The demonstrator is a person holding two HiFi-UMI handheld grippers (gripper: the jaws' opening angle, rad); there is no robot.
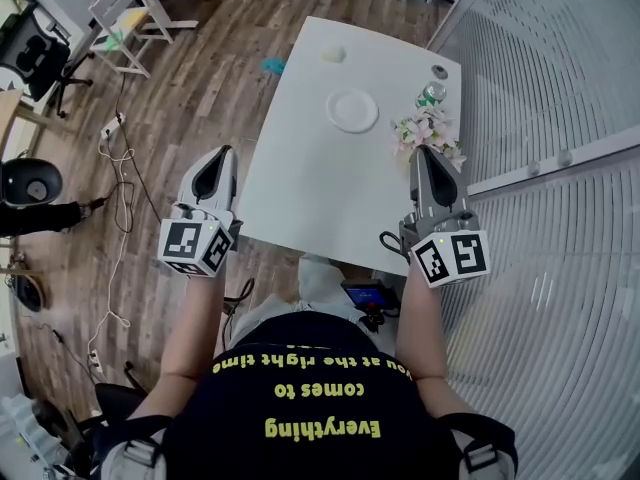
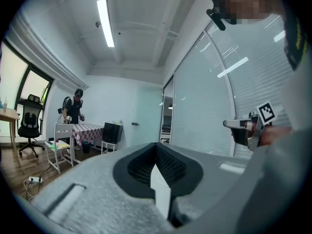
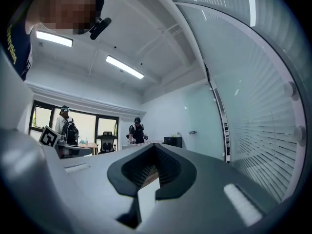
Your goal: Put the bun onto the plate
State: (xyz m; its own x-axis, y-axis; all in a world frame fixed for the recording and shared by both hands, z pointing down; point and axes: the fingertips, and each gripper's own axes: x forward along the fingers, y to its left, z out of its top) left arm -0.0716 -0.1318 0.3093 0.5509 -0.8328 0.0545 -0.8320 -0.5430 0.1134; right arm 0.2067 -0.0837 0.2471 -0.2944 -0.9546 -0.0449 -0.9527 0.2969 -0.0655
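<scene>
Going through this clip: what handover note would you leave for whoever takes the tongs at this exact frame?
Left tongs: shut, empty, just off the left side of the table.
Right tongs: shut, empty, over the table's right side, beside the flowers.
Bun: near the table's far edge.
Plate: mid-table, empty.
Done: nothing yet.
Left: reach the bun, grip it, set it on the plate.

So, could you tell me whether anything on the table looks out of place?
Nothing on the table looks spilled or damaged: the plate lies flat and empty, and the bun sits near the far edge. Only a small teal thing lies on the floor nearby.
</scene>
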